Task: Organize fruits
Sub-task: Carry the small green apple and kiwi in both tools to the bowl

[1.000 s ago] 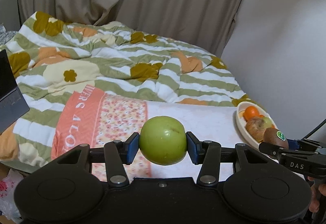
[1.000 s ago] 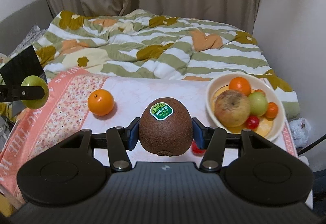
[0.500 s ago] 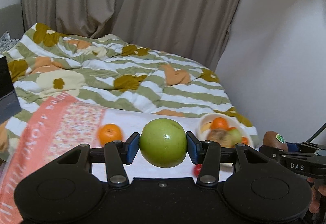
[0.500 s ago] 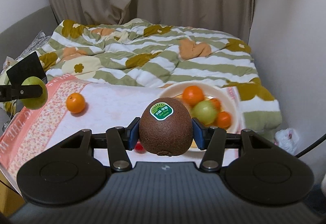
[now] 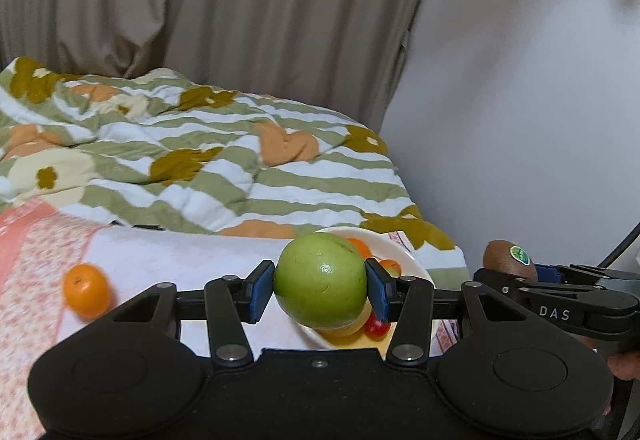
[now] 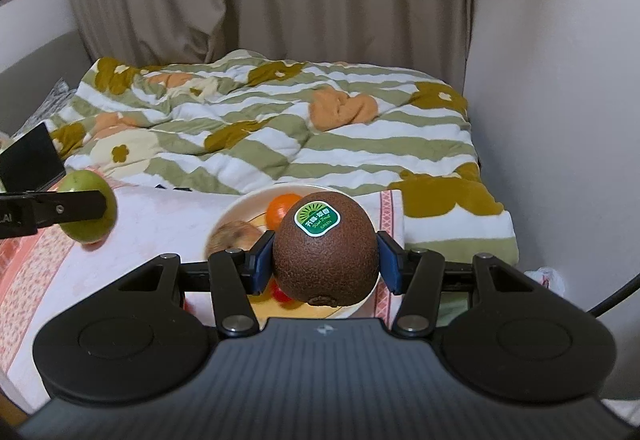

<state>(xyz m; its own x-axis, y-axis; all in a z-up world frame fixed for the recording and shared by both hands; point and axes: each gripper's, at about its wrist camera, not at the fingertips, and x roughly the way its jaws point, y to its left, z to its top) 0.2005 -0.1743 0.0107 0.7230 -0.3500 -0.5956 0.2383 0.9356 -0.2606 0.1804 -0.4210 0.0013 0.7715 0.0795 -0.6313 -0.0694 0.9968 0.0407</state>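
fruit first: green apple (image 5: 321, 281) pinched between the blue pads of the left gripper (image 5: 320, 290), kiwi (image 6: 326, 248) pinched the same way in the right gripper (image 6: 325, 264), both carried above the bowl (image 5: 408, 254). already in the bowl: orange (image 6: 282, 207), a brownish fruit, a small red one. beside the bowl on the pink cloth (image 5: 36, 244), a loose mandarin (image 5: 86, 290). beyond the bowl, striped quilt (image 6: 280, 135), curtain, wall.

risk, as a guess: round fruit dropped onto a crowded bowl, likely to roll out over the rim; grippers close enough to bump if lowered together.

both grippers side by side, tilted downward toward the bowl.
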